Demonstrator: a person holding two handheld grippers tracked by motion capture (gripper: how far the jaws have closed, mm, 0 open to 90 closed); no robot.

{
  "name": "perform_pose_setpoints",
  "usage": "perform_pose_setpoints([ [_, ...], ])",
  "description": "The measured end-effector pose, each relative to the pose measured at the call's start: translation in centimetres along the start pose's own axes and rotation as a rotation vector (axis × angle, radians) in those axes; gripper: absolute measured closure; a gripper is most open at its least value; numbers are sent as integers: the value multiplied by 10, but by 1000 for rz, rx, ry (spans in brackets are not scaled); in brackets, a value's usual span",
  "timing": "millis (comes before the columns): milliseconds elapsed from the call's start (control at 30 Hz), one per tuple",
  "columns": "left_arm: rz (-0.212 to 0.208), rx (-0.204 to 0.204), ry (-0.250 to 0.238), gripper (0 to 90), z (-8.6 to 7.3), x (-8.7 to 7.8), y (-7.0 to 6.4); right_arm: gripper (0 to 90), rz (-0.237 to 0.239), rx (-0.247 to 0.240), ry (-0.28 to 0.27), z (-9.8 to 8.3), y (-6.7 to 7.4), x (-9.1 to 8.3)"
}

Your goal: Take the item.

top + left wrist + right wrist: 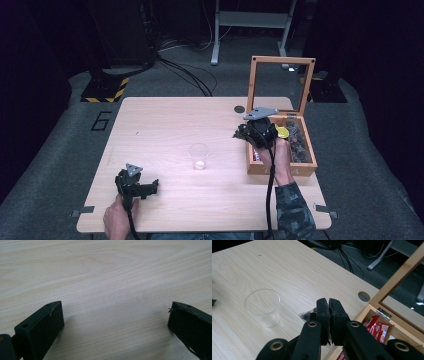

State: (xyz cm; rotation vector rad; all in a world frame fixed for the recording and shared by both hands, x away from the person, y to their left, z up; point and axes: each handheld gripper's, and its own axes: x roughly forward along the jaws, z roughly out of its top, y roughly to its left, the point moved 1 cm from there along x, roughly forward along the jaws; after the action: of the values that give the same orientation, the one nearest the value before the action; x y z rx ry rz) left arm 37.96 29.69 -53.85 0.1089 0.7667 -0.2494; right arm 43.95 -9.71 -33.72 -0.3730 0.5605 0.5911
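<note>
A clear plastic cup (pixel 199 156) (pixel 263 306) stands empty near the middle of the wooden table (pixel 165 120). At the right sits a wooden box (pixel 280 168) with its glass lid (pixel 253 85) raised. My right gripper (pixel 240 133) (pixel 329 301) hovers over the table just left of the box, shut on a small clear packet of something dark (pixel 307 315). Only an edge of that packet shows beside the jaws. My left gripper (pixel 151 186) (pixel 115 308) rests low over the table's front left, open, with bare wood between its jaws.
The box holds red packets (pixel 377 326), a yellow item (pixel 283 132) and dark packets (pixel 298 141). A round cable hole (pixel 239 109) (pixel 364 296) lies in the table behind the right gripper. Cables and stand legs cross the floor beyond the far edge.
</note>
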Motion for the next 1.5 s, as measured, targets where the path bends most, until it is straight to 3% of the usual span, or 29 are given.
perform_pose_setpoints([
  [267, 0, 0, 0, 3, 0, 0, 0, 872, 34, -34, -3, 8, 13, 6],
  [867, 1, 1, 0, 3, 0, 0, 0, 872, 101, -61, -9, 21, 40, 27],
  [1500, 1, 0, 0, 3, 0, 0, 0, 872, 181, -108, 20, 31, 66, 54],
])
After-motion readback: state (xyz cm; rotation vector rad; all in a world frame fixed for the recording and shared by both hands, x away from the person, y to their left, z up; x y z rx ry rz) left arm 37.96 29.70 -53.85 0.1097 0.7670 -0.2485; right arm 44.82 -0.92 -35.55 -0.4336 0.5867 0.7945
